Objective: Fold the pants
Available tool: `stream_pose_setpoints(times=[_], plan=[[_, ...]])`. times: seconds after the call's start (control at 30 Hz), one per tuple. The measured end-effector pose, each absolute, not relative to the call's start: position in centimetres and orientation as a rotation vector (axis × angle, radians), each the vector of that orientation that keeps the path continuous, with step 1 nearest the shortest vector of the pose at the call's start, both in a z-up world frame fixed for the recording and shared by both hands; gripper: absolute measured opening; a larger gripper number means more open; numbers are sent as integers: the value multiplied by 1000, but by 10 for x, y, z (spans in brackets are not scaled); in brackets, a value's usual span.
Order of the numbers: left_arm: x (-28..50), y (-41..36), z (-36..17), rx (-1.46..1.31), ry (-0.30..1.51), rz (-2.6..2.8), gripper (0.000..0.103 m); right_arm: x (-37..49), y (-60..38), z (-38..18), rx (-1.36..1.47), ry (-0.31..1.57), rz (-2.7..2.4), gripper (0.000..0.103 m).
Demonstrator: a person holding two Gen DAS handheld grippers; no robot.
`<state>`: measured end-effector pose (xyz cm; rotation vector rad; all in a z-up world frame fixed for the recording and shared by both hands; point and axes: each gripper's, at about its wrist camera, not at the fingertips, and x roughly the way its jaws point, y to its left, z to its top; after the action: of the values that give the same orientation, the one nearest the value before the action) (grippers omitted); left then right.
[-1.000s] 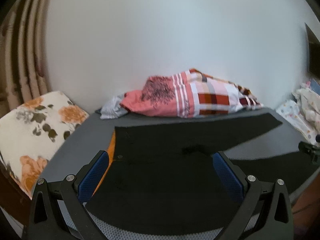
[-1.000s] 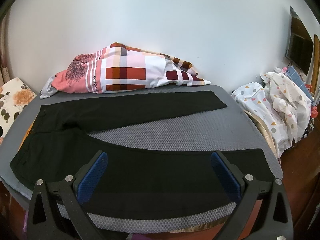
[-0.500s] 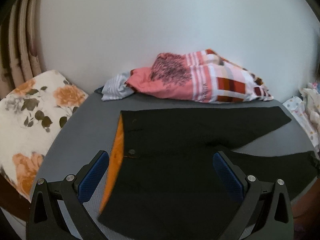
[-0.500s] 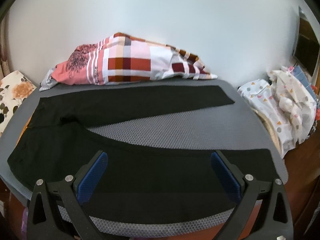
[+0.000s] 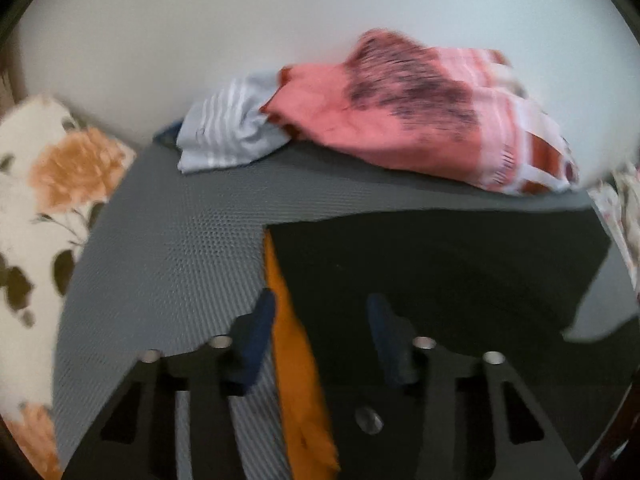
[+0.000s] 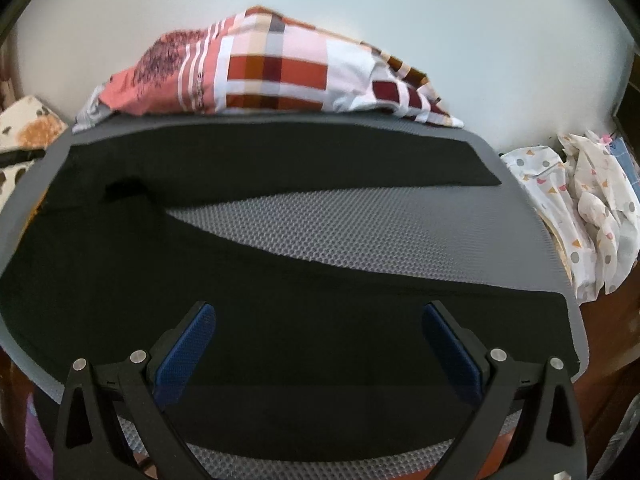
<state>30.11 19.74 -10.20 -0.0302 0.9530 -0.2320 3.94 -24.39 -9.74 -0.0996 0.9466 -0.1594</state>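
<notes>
Black pants (image 6: 280,280) lie flat on the grey mat (image 6: 400,232), legs spread in a V toward the right. In the left wrist view the waistband end (image 5: 440,272) shows an orange lining (image 5: 296,360) along its left edge. My left gripper (image 5: 320,320) is low over that waistband edge, its blue pads partly closed with the orange edge between them, not clamped. My right gripper (image 6: 320,332) is wide open above the near leg, close to the cloth.
A pink and plaid cloth heap (image 6: 280,76) and a striped cloth (image 5: 232,136) lie at the back by the wall. A floral cushion (image 5: 40,200) is at the left. Patterned white clothes (image 6: 580,200) are piled at the right.
My left gripper moved forward and down onto the waistband edge and its jaws narrowed. My right gripper came lower and closer over the near leg, still wide open.
</notes>
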Motion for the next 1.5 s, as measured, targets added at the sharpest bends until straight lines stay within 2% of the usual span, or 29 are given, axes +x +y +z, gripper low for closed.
stream_pose_setpoints(times=[0.23,0.47,0.57,0.63,0.67,0.7,0.8,0.97,1.07,1.27,1.4,1.5], plan=[[375,230,-147,-120,1069,-230,45,55,-232,-117,-152,1009,-147,102],[394,215,-160,-74,1075,-345,58,65,-224,-125,-162,1034,-135,102],[397,212,-160,-122,1080,-410,58,67,-218,-128,-169,1048,-122,102],[397,215,-160,-170,1083,-440,50,68,-215,-128,-176,1045,-118,102],[394,216,-161,-149,1077,-420,33,68,-215,-128,-180,1042,-118,102],[393,219,-161,-141,1072,-401,22,68,-214,-128,-185,1037,-120,102],[384,229,-160,-200,1044,-388,12,70,-215,-130,-165,1043,-112,102],[352,209,-136,-133,933,-353,10,84,-213,-126,-121,1041,-58,102],[322,202,-110,-138,838,-343,10,104,-210,-111,-31,1011,60,102],[233,172,-59,-110,643,-376,10,174,-225,-92,496,1015,401,103],[174,157,-42,-144,604,-396,10,230,-232,-108,885,1072,547,103],[144,155,-42,-202,616,-400,10,261,-226,-119,1064,1100,592,103]])
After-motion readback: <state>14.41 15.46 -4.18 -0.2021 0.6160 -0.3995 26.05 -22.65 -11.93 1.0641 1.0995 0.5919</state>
